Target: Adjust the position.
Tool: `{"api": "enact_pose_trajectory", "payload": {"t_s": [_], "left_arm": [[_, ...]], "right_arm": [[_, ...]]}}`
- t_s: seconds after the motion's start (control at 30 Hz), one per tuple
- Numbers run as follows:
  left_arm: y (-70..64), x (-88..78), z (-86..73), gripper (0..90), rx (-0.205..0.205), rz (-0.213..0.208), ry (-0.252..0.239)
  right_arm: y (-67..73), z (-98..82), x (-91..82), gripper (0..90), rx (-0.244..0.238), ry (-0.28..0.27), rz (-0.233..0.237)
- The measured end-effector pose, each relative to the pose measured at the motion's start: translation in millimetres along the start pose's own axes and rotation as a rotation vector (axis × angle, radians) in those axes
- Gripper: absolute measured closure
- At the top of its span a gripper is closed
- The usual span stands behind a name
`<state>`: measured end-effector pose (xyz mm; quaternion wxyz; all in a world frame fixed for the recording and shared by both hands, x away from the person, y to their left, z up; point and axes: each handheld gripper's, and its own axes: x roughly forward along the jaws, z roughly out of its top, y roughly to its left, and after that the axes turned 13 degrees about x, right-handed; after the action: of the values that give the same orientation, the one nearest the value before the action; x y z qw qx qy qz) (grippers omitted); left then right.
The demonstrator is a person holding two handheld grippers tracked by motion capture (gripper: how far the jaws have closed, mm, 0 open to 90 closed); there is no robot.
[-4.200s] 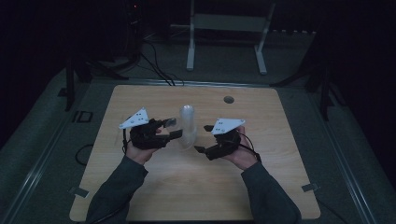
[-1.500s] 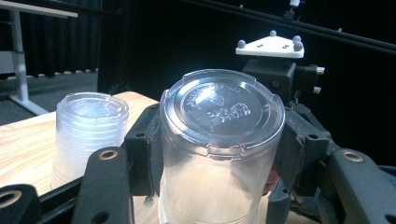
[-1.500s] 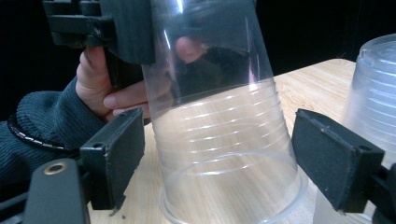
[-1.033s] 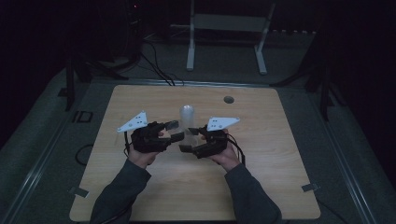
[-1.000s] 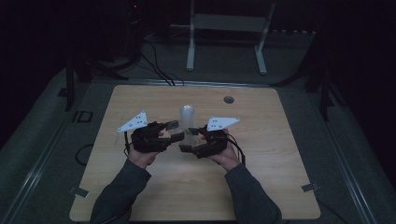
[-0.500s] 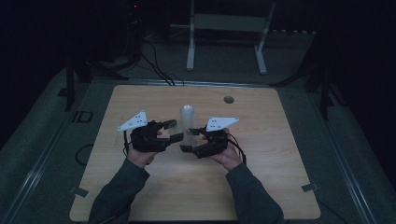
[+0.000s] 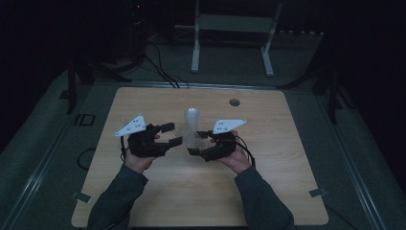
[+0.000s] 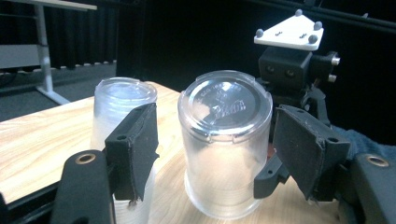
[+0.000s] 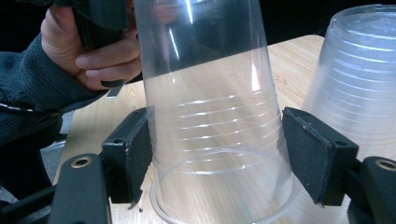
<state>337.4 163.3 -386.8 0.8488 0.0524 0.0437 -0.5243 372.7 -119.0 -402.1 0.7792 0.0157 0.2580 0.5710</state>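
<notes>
Standing mouth-down on the table [image 7: 287,191] beside the cup stack [image 8: 122,100], single clear cup [image 8: 224,149] sits between both grippers; left gripper [image 8: 215,140] jaws just opened wide, clear of it; right gripper [image 9: 215,154] pads pinch it.

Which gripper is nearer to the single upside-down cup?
Right. The right gripper grips the cup near its rim; the left gripper, jaws just opened, straddles it with gaps.

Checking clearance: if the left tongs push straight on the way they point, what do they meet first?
Likely the single upturned clear cup standing between their open jaws; the right tongs come just behind it, though depth is unclear.
</notes>
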Motion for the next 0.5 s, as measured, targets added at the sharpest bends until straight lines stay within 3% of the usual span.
{"api": "enact_pose_trajectory", "payload": {"t_s": [0.5], "left_arm": [[-3.3, -3.3, -5.2, 31.2, 0.023, 0.036, 0.037]], "right_arm": [[-0.5, 1.5, -2.6, 27.9, -0.046, 0.063, -0.048]]}}
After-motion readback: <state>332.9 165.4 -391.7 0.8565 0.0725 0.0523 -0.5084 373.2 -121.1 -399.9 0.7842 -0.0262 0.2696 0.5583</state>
